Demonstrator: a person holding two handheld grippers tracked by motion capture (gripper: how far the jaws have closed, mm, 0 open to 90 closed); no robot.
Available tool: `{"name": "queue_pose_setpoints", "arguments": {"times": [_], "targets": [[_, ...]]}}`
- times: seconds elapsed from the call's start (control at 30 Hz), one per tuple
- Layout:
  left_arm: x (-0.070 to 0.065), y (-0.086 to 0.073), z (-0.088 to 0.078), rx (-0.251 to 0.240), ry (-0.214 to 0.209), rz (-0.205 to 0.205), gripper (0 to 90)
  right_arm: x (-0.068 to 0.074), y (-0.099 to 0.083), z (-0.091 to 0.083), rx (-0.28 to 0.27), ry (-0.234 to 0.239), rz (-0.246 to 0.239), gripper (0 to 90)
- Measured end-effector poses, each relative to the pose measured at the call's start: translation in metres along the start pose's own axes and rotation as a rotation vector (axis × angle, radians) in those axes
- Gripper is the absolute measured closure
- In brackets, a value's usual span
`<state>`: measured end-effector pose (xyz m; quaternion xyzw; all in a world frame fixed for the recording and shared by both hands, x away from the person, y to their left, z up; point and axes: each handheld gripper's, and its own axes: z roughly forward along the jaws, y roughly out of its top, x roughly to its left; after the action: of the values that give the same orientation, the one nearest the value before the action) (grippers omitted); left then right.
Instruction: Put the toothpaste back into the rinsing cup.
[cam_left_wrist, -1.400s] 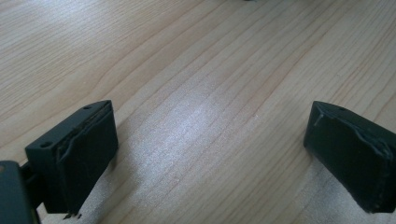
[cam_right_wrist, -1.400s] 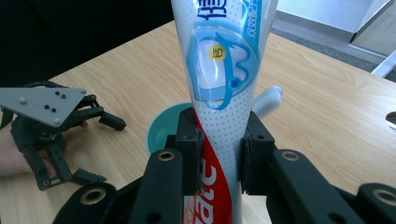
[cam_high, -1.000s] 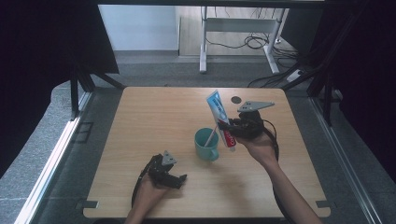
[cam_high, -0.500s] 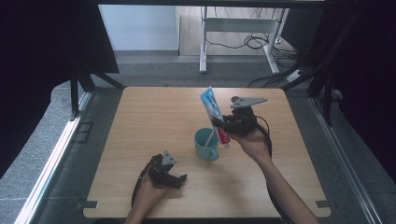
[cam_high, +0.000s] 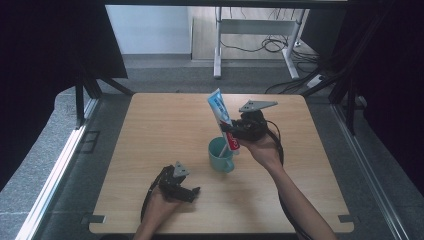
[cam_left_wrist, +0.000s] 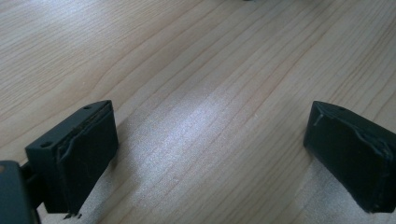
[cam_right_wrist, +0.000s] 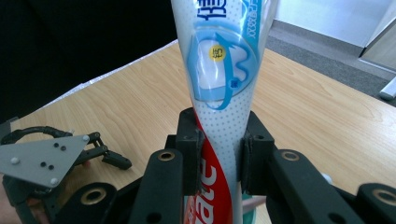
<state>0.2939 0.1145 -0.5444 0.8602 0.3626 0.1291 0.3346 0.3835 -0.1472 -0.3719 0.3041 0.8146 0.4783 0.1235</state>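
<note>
We have the toothpaste tube (cam_high: 222, 118) clamped between the jaws of the right gripper (cam_high: 235, 134), standing nearly upright with its lower end just above the teal cup (cam_high: 220, 155) near the middle of the bench (cam_high: 150, 125), so we judge the placing step to be in hand. Next we need to line the tube's lower end over the cup mouth and lower it in before releasing. Our left gripper (cam_high: 192, 192) rests on the bench, jaws wide apart and empty.

Teal mug (cam_high: 220, 154) on wooden table (cam_high: 150, 130)
</note>
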Motion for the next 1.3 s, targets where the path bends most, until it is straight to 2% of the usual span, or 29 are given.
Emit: {"name": "queue_pose_setpoints", "arguments": {"times": [0.57, 1.3], "targets": [[0.000, 0.000, 0.000, 0.000, 0.000, 0.000, 2.8, 0.009, 0.004, 0.029, -0.001, -0.001, -0.031, 72.9], [-0.001, 0.000, 0.000, 0.000, 0.000, -0.003, 2.8, 0.005, -0.019, 0.048, 0.000, -0.005, -0.030, 72.8]]}}
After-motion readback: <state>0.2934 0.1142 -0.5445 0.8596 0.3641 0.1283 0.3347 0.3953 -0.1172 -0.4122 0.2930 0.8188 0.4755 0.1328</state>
